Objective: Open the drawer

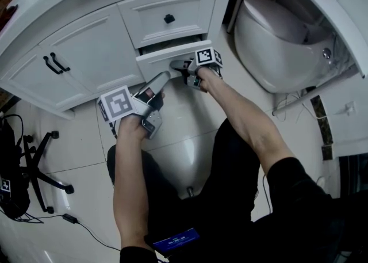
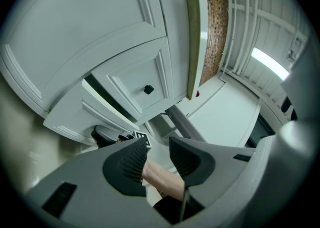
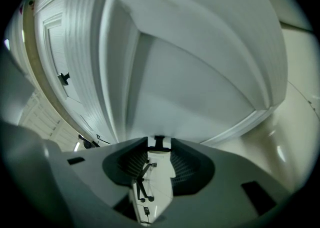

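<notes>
The drawer (image 1: 164,63) was the lower of two in the white cabinet, at about twelve o'clock from the person in the head view. Its front already stood proud of the cabinet face, with a dark gap along its top edge under the upper drawer (image 1: 190,6). So it was open a crack, by my read, not fully out!

The right gripper (image 1: 177,65) was right on it. In its own view the drawer front (image 3: 200,82) filled the frame, and the jaws were pinched on the small dark knob (image 3: 159,142) at their tips, with ribbed pads to either side of it. That looked like a firm hold, good for more pulling.

The left gripper (image 1: 164,76) hung just beside, at about seven o'clock from the right one, and touched nothing. Its jaws stood apart in its own view (image 2: 157,144), with only the person's forearm (image 2: 162,179) showing through the gap behind them. It looked like a spare hand for this job.

Farther out, the upper drawer sat flush and shut, its black knob (image 1: 169,19) untouched. Two cabinet doors with dark bar handles (image 1: 54,63) lay off at nine o'clock. A toilet (image 1: 276,37) sat at two o'clock. A chair base (image 1: 40,164) stood on the tiled floor (image 1: 75,147) down at eight o'clock.

As for what was left, I judged the grip made and the pull begun. The rest was a straight draw toward the person until the inside of the drawer showed. The body crouched close behind the grippers might have limited how far it could come.
</notes>
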Tool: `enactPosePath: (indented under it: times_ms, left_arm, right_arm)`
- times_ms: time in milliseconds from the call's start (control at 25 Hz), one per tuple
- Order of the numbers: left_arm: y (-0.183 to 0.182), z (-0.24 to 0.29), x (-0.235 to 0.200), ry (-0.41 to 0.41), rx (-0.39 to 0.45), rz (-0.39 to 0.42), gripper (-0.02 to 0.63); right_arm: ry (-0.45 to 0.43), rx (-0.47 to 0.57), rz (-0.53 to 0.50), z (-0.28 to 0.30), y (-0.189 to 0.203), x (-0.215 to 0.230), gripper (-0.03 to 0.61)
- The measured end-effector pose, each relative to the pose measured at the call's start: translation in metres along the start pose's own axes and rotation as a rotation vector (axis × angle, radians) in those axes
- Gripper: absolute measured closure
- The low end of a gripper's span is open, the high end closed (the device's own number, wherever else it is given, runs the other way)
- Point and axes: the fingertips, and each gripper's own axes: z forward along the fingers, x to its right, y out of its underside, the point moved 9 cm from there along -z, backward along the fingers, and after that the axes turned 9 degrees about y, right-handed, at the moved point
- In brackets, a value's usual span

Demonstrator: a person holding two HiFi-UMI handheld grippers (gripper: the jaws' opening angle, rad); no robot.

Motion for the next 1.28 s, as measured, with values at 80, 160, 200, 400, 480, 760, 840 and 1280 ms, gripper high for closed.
enactPosePath:
  times_ms: [80,160,200,400,480,760,840,1280]
  left_arm:
    - [0.002,-0.002,0.002,-0.008,-0.001,0.004,0.472]
    - [0.003,-0.001,0.005,-0.006,-0.003,0.005,0.472]
    - [0.004,-0.001,0.006,-0.001,-0.005,0.007,0.472]
    - [0.006,0.0,0.011,0.006,-0.016,0.026,0.472]
    - [0.008,-0.001,0.012,0.006,-0.011,0.01,0.472]
    - [0.011,0.0,0.019,0.014,-0.026,0.03,0.472]
    - [0.012,0.0,0.021,0.025,-0.029,0.036,0.472]
    - [0.022,0.002,0.032,0.05,-0.031,0.032,0.472]
  right_arm:
    - [0.002,-0.006,0.0,-0.001,0.003,0.001,0.416]
    - [0.004,-0.008,-0.006,-0.003,0.004,0.001,0.416]
    - [0.007,-0.01,-0.01,-0.003,0.004,0.001,0.416]
    - [0.018,-0.027,-0.027,-0.007,0.01,-0.001,0.416]
    - [0.023,-0.038,-0.034,-0.008,0.013,-0.001,0.416]
    - [0.039,-0.066,-0.059,-0.013,0.021,-0.004,0.416]
    - [0.045,-0.074,-0.066,-0.014,0.023,-0.005,0.417]
    - [0.08,-0.118,-0.116,-0.022,0.036,-0.008,0.417]
